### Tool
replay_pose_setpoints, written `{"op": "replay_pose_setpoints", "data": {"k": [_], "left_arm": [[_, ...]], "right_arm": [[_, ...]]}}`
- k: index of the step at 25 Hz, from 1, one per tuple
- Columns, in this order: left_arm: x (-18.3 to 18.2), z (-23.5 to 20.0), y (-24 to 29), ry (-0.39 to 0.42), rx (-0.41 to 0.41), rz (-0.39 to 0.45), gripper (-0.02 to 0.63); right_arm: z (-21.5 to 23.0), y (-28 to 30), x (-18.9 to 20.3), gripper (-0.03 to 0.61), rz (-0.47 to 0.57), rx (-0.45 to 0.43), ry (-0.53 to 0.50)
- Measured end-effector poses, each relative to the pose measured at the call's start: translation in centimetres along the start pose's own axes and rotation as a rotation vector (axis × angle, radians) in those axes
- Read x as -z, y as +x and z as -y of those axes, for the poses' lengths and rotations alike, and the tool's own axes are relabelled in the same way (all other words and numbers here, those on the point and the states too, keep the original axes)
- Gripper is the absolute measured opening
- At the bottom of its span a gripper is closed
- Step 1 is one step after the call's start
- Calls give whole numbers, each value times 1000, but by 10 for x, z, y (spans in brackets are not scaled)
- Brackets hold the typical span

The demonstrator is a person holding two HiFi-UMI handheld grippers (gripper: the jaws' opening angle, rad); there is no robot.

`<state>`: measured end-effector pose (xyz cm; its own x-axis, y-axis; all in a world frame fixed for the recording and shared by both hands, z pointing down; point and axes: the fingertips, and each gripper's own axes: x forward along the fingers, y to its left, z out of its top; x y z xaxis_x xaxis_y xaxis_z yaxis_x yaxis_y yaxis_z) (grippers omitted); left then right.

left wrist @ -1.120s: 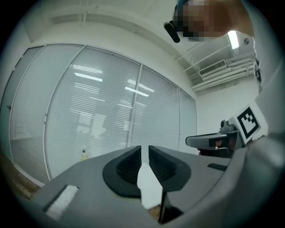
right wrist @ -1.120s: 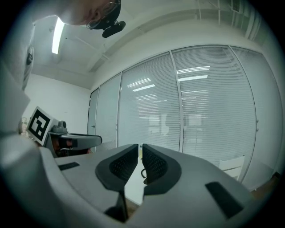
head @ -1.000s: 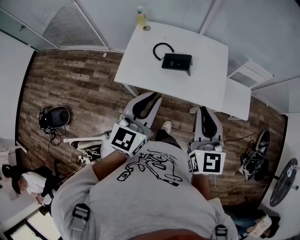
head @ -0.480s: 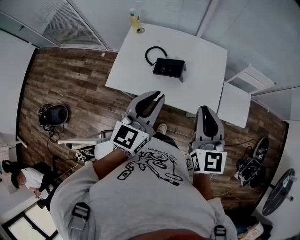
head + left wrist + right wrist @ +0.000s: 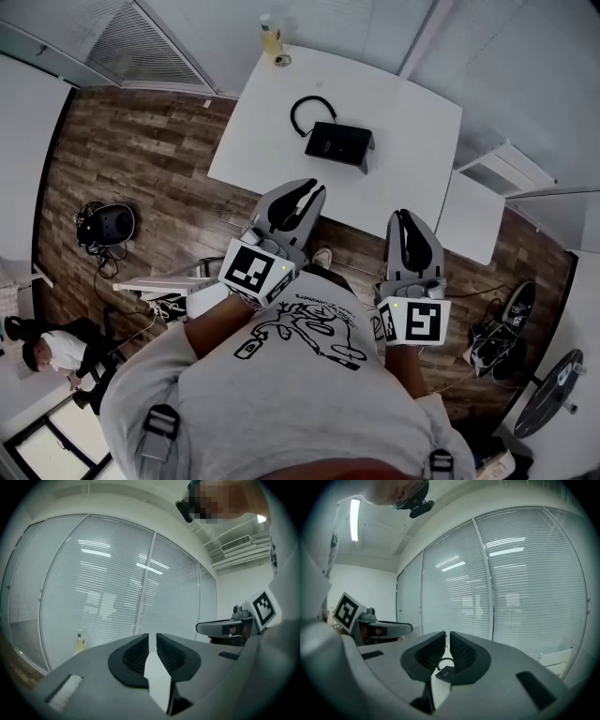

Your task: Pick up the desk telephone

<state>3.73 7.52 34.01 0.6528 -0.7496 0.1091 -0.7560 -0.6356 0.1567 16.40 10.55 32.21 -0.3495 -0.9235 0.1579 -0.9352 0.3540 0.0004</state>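
My 2 grippers, left gripper (image 5: pixel 302 190) and right gripper (image 5: pixel 404 218), are each closed to a narrow slit and hold nothing, by the table's (image 5: pixel 417 103) near edge. The phone (image 5: pixel 339 143) lies mid-table, its cord (image 5: pixel 293 114) looped at its far left.

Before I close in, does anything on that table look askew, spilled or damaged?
Nothing stands out. The desk telephone sits on the white table with its cord looped beside it, and the bottle stands upright at the far corner. No spill or damage shows.
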Motion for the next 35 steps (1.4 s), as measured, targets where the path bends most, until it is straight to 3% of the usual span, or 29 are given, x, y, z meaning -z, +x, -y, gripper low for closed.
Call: {"op": "replay_pose_setpoints", "data": {"k": [17, 21, 35], "left_arm": [[-23, -120, 96, -26, 33, -7, 50], [-28, -144, 110, -36, 50, -10, 49], [-5, -181, 149, -102, 153, -88, 49]], "right_arm": [[22, 155, -24, 26, -57, 13, -9], [22, 184, -35, 26, -22, 19, -29], [27, 233, -17, 28, -82, 55, -4]]}}
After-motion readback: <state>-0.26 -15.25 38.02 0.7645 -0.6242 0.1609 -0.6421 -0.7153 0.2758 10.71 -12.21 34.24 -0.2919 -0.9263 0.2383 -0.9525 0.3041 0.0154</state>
